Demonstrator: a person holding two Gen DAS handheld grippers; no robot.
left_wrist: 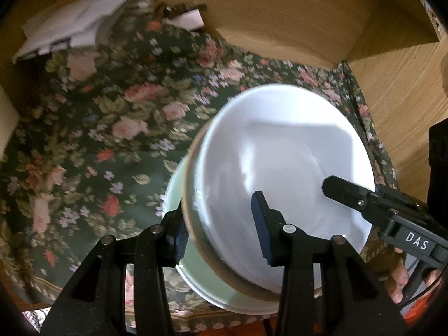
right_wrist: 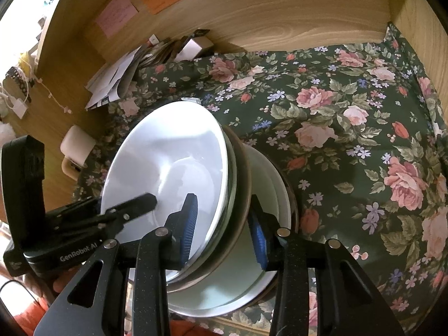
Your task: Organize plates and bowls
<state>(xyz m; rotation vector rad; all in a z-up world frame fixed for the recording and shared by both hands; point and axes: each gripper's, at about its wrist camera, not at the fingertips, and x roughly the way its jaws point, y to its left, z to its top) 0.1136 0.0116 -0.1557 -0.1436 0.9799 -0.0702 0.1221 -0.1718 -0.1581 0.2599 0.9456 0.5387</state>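
A white bowl [left_wrist: 282,151] sits on top of a small stack with a brown-rimmed dish, held tilted above a pale green plate [left_wrist: 201,277] on the floral cloth. My left gripper [left_wrist: 221,232] is shut on the stack's near rim, one pad inside the bowl, one outside. My right gripper [right_wrist: 224,232] is shut on the opposite rim of the same stack [right_wrist: 173,168], and it shows as a black arm [left_wrist: 364,201] at the right in the left wrist view. The pale plate [right_wrist: 238,280] lies under the stack.
The floral tablecloth [right_wrist: 350,140] covers the table inside wooden walls [right_wrist: 280,14]. Papers and envelopes [left_wrist: 75,25] lie in the back corner. A small white box [right_wrist: 77,145] stands at the left edge. The cloth stretches wide to the right.
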